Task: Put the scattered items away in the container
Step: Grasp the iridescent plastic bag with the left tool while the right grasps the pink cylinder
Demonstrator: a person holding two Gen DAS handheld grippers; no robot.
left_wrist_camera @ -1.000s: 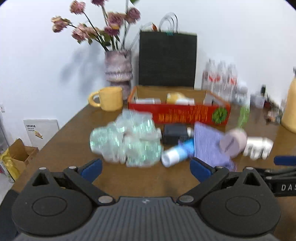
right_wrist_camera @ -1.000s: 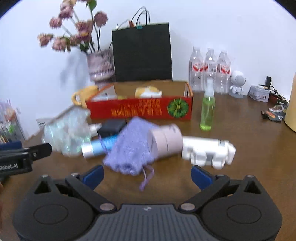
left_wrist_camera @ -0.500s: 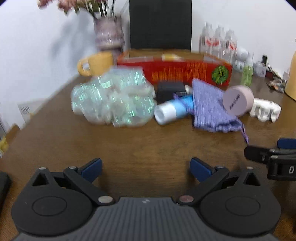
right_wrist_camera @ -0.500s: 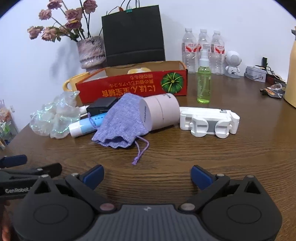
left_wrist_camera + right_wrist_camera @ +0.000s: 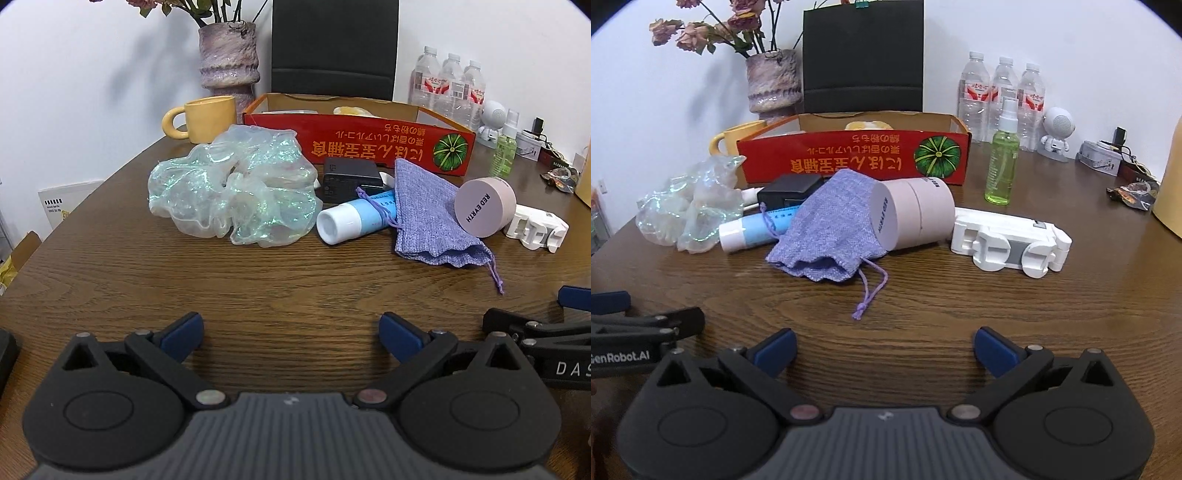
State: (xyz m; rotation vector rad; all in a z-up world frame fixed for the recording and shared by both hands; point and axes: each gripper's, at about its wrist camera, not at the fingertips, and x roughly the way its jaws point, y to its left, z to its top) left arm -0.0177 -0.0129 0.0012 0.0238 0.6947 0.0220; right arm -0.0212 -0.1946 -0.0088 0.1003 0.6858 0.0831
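Both grippers sit low over the near part of the wooden table [image 5: 288, 280], well short of the clutter. The left gripper [image 5: 291, 332] has its blue-tipped fingers spread wide with nothing between them, and the right gripper [image 5: 884, 347] is likewise wide apart and empty; each shows at the edge of the other's view, so the two lie side by side. A broad strip of bare wood separates them from the scattered items, which form a row in front of the red cardboard box [image 5: 369, 146] (its near wall is printed with a green pumpkin). From left to right lie an iridescent plastic wrap [image 5: 232, 192], a black adapter [image 5: 349, 179], a blue and white tube [image 5: 351, 221] on its side, a purple drawstring pouch [image 5: 831, 221] with its cord trailing toward the near edge, a pink cylindrical jar [image 5: 912, 218] lying on its side against the pouch, and a white phone holder [image 5: 1008, 240] just right of the jar. A green spray bottle [image 5: 1001, 170] stands upright near the box's right end. The box, open at the top, already holds a few things, too hidden to name. Behind it stand a yellow mug [image 5: 207, 118], a vase [image 5: 229, 59] and a black paper bag [image 5: 862, 55].
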